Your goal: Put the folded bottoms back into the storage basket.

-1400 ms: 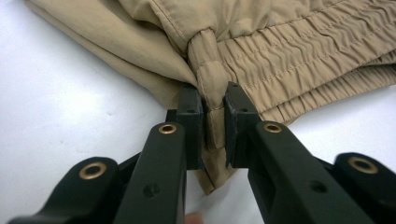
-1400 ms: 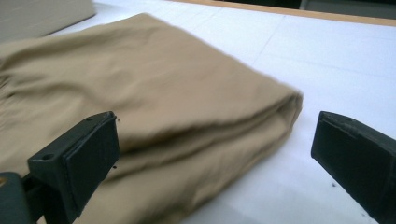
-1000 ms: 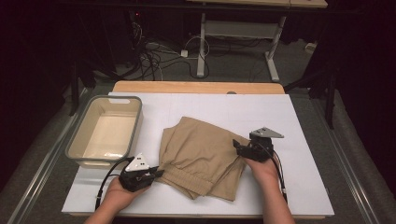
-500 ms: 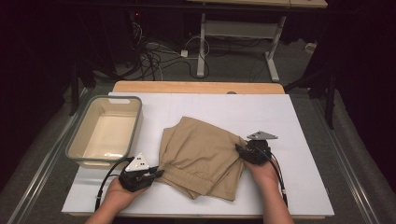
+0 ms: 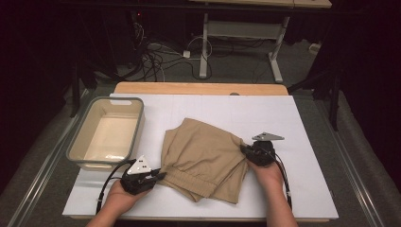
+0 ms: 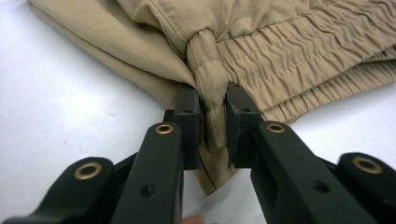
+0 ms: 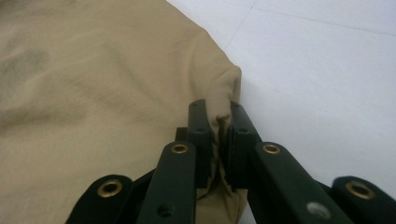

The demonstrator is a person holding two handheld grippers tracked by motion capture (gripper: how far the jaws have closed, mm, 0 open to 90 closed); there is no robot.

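— Gripper states first: what has the right gripper (image 5: 245,150) got?

— Its jaws have just been closing, and they now pinch a fold of the tan shorts (image 5: 203,158) at the cloth's right edge. A second ago they stood apart around that edge. The right gripper view has the fabric (image 7: 93,93) bunched up tight between the black pads.

— And the left gripper (image 5: 161,177)?

— Clamped narrow on the elastic waistband (image 6: 280,60) at the shorts' lower left corner, in the same place as a second ago. A pleat of cloth is squeezed between its pads.

— So what does that mean for the work?

— Both ends of the garment are now held, so I'd judge the shorts are ready to be lifted or folded over. Nothing has left the surface yet; the cloth lies flat near the front edge of the white surface (image 5: 307,127), about midway across.

— Anything else around?

— A grey-rimmed tub (image 5: 138,124) sits at the left edge, empty as far as I can tell, apart from the shorts. Beyond the far edge the room is dark, with a tangle of cables (image 5: 161,56) on the floor and white table legs (image 5: 274,61).
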